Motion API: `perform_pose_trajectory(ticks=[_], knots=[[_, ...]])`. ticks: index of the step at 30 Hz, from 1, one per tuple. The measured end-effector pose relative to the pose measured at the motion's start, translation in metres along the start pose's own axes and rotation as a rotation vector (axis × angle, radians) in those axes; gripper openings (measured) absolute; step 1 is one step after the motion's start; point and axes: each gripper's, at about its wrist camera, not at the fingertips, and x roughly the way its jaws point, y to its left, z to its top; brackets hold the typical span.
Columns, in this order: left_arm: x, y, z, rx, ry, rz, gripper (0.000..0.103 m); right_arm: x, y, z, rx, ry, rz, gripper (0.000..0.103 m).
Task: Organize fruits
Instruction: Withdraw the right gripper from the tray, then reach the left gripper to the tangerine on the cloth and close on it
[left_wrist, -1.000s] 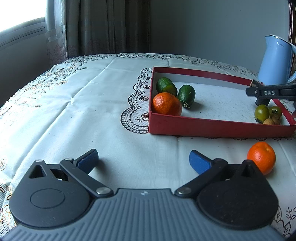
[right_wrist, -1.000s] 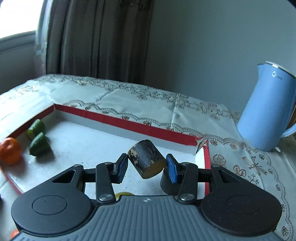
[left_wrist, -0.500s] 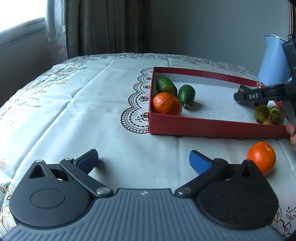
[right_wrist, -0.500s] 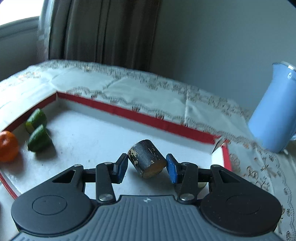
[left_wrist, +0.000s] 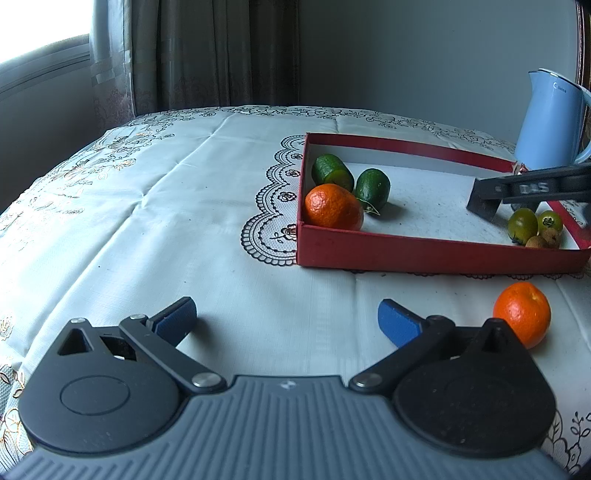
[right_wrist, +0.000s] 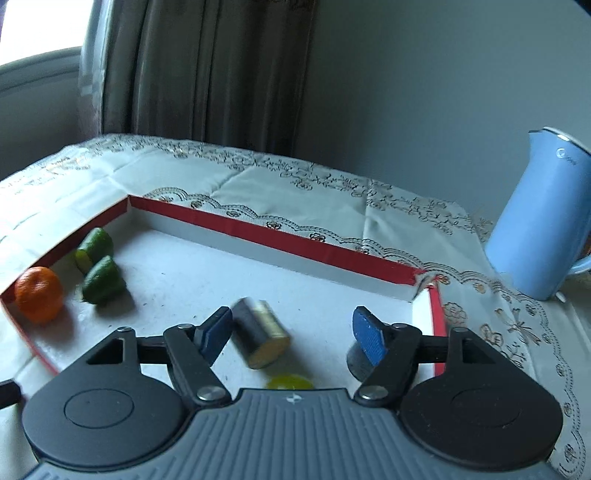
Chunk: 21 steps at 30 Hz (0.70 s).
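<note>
Right tongs (right_wrist: 291, 330) opening over the tray (left_wrist: 436, 254); dark stub (right_wrist: 260, 338) between the pads, blurred, apparently loose. Left tongs (left_wrist: 286, 321) open, empty, above the tabletop (left_wrist: 184, 221).

Risk: the round stub may roll or bounce across the tray on landing.

Count: oranges two, one in the tray (left_wrist: 334, 206), one outside (left_wrist: 523, 314); green halves two (left_wrist: 373, 188); small fruits about four in the right corner (left_wrist: 522, 225).

Tray (left_wrist: 436, 254): set on the tablecloth (left_wrist: 184, 206), right of centre.
Tray, left end: one orange (left_wrist: 334, 206) nearest, two cut pieces (left_wrist: 373, 188) behind it.
Tray, right end: small fruits (left_wrist: 533, 227) clustered (near corner).
Kettle (left_wrist: 546, 118): placed beyond the tray's far right corner.
Second orange (left_wrist: 522, 314): left outside, near side.
</note>
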Motion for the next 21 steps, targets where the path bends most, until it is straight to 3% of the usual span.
perform_pose_trajectory(ticks=[6,13,21], knots=[[0.0,0.0,0.0,-0.001,0.0,0.0,0.103,-0.046,-0.018,-0.023,0.054,-0.056,0.01,0.081],[0.0,0.0,0.0,0.0,0.0,0.0,0.103,-0.089,-0.046,-0.076,0.141,-0.049,0.019,0.082],[-0.001,0.0,-0.001,0.0,-0.004,-0.006,0.103,-0.084,-0.057,-0.101,0.196,0.018,-0.008,0.082]])
